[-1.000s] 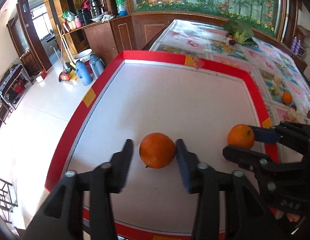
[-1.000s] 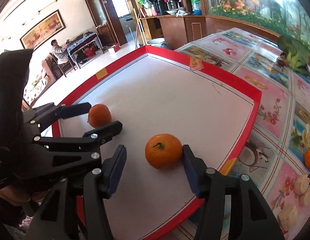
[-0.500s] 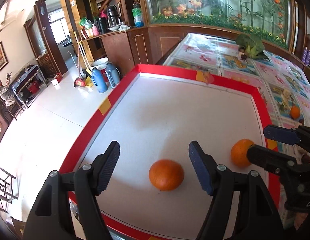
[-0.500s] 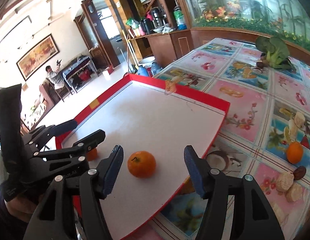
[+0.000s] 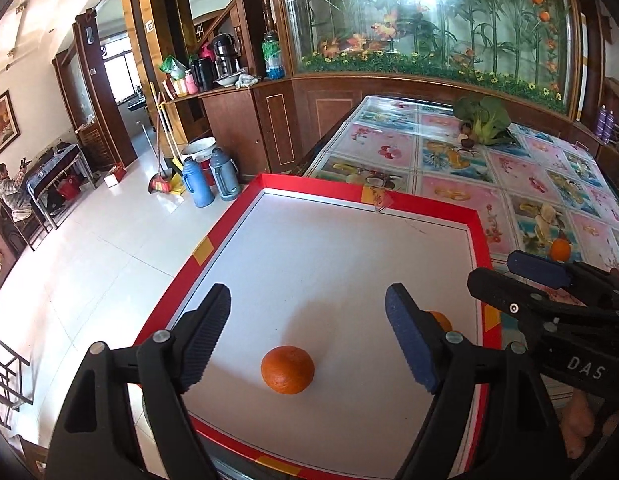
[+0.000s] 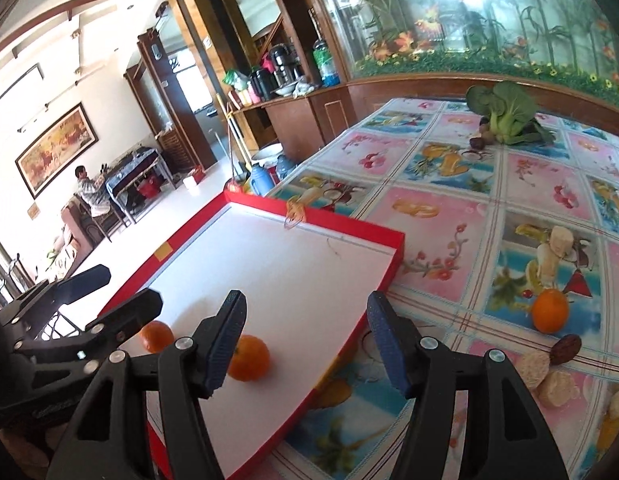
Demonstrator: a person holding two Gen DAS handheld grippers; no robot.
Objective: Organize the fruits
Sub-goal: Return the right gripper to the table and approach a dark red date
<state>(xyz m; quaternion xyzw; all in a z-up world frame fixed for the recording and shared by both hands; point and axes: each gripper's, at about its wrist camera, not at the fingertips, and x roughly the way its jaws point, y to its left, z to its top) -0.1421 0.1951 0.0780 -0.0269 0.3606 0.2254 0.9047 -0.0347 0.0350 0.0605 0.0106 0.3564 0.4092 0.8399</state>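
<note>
Two oranges lie on the white board with red border (image 5: 269, 184) on the desk (image 6: 449, 240): one orange (image 5: 287, 369) below the left hand-held gripper (image 5: 307, 336), whose jaws are opening, nothing pinched. Second orange (image 6: 249, 358) sits beside the right hand-held gripper (image 6: 305, 338), jaws apart and empty. Third orange (image 6: 550, 311) rests on the patterned cloth, well apart from the board. Likely firm, light, round, prone to rolling; pinch across the widest middle, moderate squeeze so the peel isn't bruised.
</note>
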